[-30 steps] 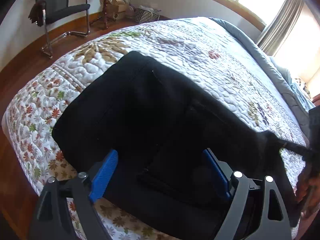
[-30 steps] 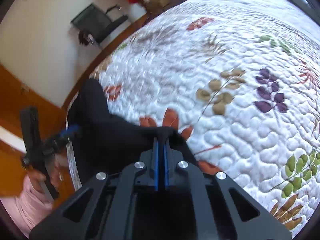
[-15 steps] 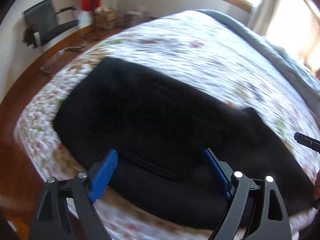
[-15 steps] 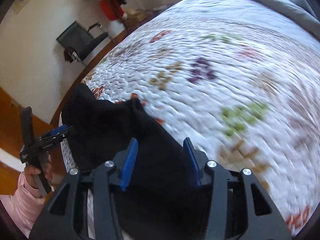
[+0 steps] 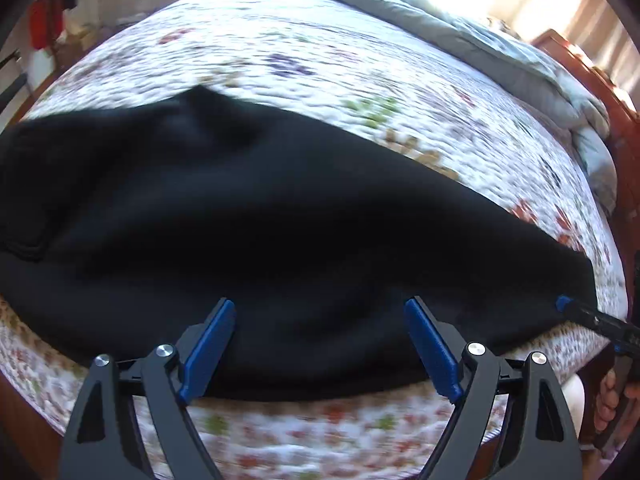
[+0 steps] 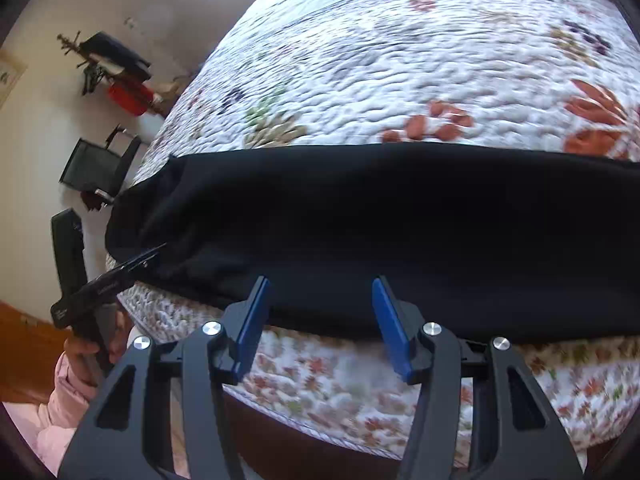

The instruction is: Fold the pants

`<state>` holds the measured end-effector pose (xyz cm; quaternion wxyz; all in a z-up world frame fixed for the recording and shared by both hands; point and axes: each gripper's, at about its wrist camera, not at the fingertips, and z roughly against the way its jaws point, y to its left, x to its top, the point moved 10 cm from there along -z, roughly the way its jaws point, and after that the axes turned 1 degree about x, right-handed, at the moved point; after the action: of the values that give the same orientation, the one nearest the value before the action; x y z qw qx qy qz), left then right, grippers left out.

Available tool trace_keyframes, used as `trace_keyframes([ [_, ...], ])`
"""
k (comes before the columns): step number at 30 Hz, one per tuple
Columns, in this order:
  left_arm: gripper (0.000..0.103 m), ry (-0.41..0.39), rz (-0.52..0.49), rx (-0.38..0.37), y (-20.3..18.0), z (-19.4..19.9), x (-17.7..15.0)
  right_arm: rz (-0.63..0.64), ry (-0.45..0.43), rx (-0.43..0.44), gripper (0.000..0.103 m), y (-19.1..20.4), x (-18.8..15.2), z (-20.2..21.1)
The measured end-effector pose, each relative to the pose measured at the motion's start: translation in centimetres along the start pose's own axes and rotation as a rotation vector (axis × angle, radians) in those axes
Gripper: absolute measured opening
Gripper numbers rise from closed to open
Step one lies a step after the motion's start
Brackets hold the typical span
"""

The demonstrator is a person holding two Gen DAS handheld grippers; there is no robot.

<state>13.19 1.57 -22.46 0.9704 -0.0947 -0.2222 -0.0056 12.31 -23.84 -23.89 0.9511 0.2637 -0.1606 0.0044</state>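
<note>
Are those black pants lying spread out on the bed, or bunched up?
Spread out. The pants lie as one long flat band along the quilt's near edge, mostly smooth. How many layers are stacked, I cannot tell.

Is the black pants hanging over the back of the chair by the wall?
No, the black pants lie spread along the near edge of the quilt on the bed.

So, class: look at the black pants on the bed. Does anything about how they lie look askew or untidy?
Slightly. The black pants lie along the quilt's near edge, but their far edge bulges into a raised bump toward one end, so the fold is uneven. Nothing looks spilled or damaged.
</note>
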Motion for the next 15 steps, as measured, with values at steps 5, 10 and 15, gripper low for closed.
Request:
trace_keyframes([
  [5, 0.087, 0.014, -0.099, 0.029, -3.6, -1.0, 0.3, -0.157, -0.1, 0.003, 0.054, -5.0, -0.1, 4.4],
  [10, 0.096, 0.146, -0.181, 0.097, -5.2, -4.1, -1.8, -0.299, -0.138, 0.047, 0.054, -8.9, -1.2, 7.1],
  [15, 0.095, 0.127, -0.097, -0.077, -7.9, -1.5, -1.5, -0.406, -0.179, 0.018, 0.062, -12.6, -2.5, 8.6],
])
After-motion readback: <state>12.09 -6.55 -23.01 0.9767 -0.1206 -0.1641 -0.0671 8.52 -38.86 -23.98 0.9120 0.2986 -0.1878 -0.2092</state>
